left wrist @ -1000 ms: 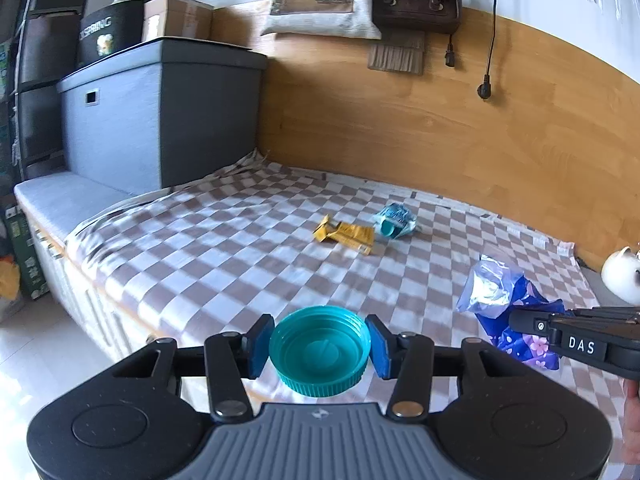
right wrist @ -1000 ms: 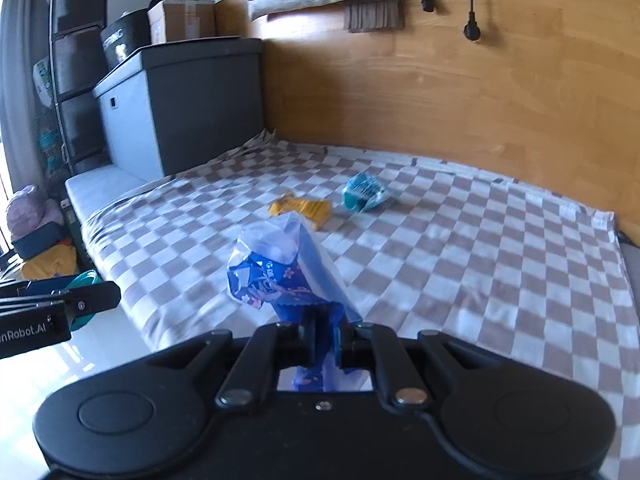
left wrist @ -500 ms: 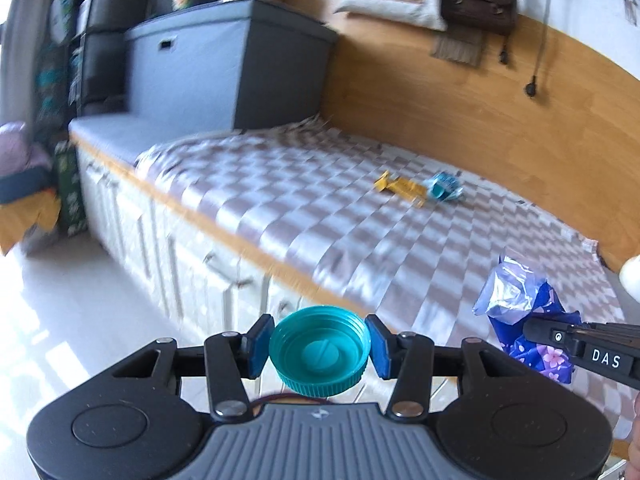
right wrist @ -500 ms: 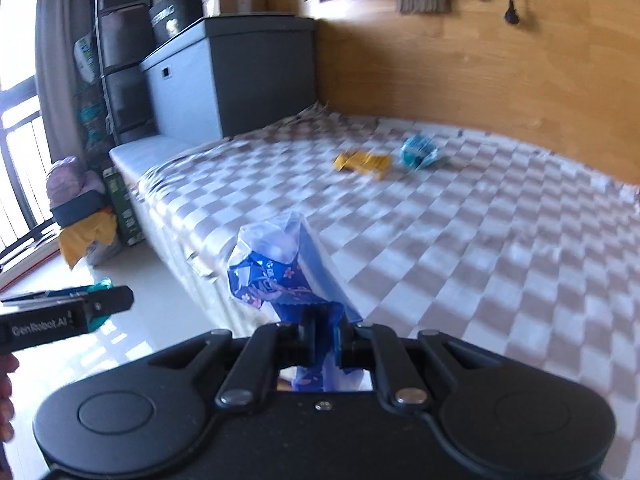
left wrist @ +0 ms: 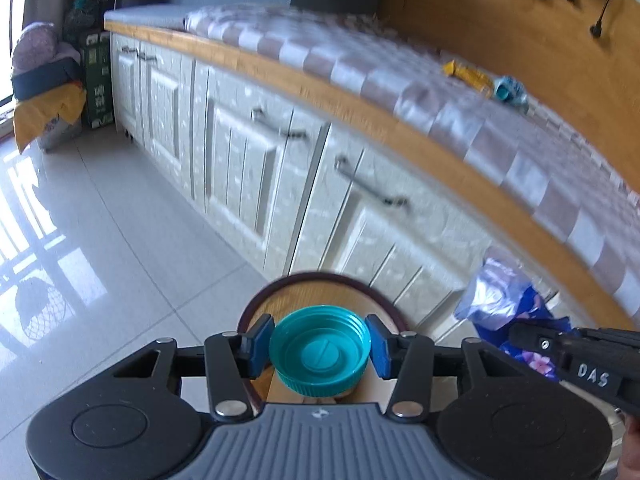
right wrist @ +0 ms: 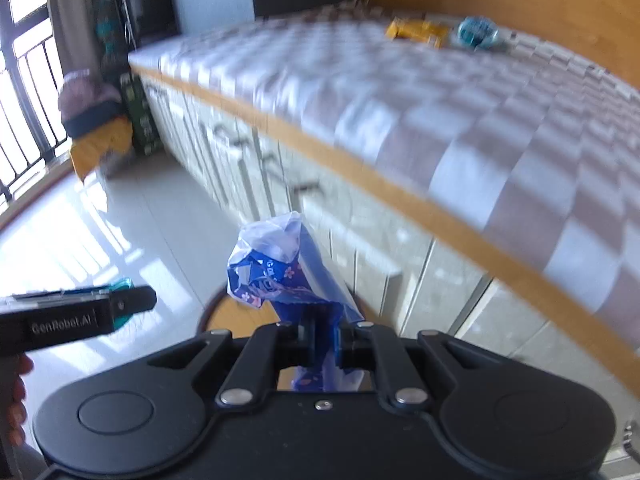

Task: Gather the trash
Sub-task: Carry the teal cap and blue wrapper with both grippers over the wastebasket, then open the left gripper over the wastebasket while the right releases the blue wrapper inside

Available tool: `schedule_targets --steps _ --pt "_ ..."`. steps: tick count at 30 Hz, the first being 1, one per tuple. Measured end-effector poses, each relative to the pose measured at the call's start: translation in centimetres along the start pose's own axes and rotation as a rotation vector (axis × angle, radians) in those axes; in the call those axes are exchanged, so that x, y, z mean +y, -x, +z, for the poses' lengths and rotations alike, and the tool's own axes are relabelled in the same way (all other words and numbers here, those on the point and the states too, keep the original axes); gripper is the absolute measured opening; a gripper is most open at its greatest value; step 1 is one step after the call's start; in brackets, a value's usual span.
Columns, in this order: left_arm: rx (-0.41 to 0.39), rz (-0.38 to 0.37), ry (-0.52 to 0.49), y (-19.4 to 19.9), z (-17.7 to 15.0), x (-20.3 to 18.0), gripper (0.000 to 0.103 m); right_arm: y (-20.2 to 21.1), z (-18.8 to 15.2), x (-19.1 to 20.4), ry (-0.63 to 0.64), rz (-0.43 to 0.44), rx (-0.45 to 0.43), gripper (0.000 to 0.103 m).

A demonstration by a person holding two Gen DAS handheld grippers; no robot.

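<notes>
My left gripper (left wrist: 320, 350) is shut on a teal bottle cap (left wrist: 320, 350), its blue pads pressing the cap's sides. Below it sits a round bin (left wrist: 320, 284) with a dark rim and wooden inside, on the floor by the cabinets. My right gripper (right wrist: 322, 342) is shut on a crumpled blue flowered wrapper (right wrist: 276, 268), which also shows at the right of the left wrist view as the wrapper (left wrist: 504, 312). The bin rim (right wrist: 208, 308) lies under it. A yellow wrapper (left wrist: 466, 74) and a teal wrapper (left wrist: 508, 90) lie on the checked cloth.
White cabinet doors (left wrist: 248, 152) with dark handles run under the wooden bench edge (left wrist: 360, 112). Pale floor tiles (left wrist: 100, 240) spread to the left. Bags and a green box (left wrist: 96, 84) stand at the bench's far end. A hand (right wrist: 16, 396) holds the left gripper's handle.
Both grippers have sunk from above the checked bench to in front of the cabinets, tilting downward. The round bin has come into view beneath them. Each grip is unchanged.
</notes>
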State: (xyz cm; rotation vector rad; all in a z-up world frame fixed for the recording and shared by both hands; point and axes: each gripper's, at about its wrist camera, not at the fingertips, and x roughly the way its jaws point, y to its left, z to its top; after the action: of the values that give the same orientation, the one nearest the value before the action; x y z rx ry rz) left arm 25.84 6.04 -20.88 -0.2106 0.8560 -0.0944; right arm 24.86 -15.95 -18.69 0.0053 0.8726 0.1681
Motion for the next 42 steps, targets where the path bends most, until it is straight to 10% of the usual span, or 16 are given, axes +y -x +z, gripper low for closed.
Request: schedule_targets --steps 36,42 --pt "0.445 -0.152 0.037 -18.8 -2.8 2.0 0.051 -17.8 -0.4 0.1 -0.066 0.058 0.315 0.01" --pt "0.47 -0.132 0.004 -19.0 -3.0 1.9 0.076 -18.7 -0.4 0.4 -0.063 0.064 0.342 0.011"
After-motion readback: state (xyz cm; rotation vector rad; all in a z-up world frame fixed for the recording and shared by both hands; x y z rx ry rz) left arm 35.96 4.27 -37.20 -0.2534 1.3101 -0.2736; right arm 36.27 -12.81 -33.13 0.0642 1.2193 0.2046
